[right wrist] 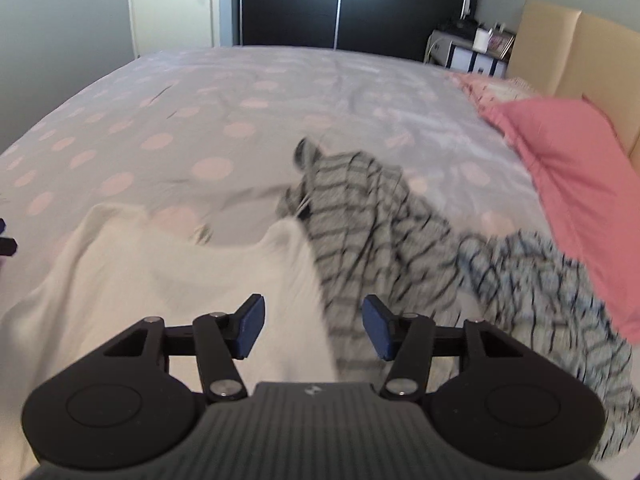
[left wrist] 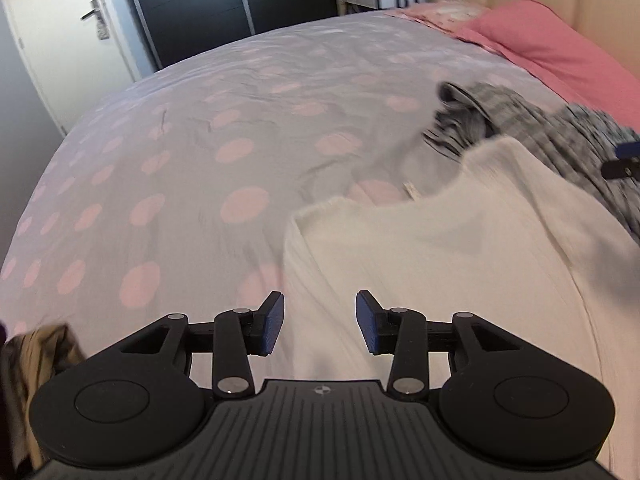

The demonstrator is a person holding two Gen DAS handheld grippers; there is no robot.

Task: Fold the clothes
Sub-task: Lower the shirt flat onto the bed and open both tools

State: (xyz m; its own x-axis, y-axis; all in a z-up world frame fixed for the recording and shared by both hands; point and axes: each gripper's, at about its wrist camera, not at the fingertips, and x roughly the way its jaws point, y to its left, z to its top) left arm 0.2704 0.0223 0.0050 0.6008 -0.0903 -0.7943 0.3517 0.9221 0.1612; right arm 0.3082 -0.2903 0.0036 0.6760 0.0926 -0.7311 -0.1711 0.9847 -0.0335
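A white garment (left wrist: 440, 264) lies spread on the bed, seen in the left wrist view at lower right and in the right wrist view (right wrist: 168, 272) at lower left. My left gripper (left wrist: 320, 322) hovers open above its left part, nothing between the blue pads. My right gripper (right wrist: 314, 328) hovers open above the white garment's right edge, where a grey checked garment (right wrist: 372, 208) overlaps it. Nothing is held. The right gripper's tip (left wrist: 624, 160) shows at the right edge of the left wrist view.
The bed has a grey cover with pink dots (left wrist: 200, 152). Pink pillows (right wrist: 568, 168) lie by the beige headboard (right wrist: 560, 40). A second checked garment (right wrist: 552, 280) lies at right. A brownish cloth (left wrist: 36, 356) is at lower left. Dark wardrobe (right wrist: 340, 0) and door (left wrist: 60, 20) stand beyond.
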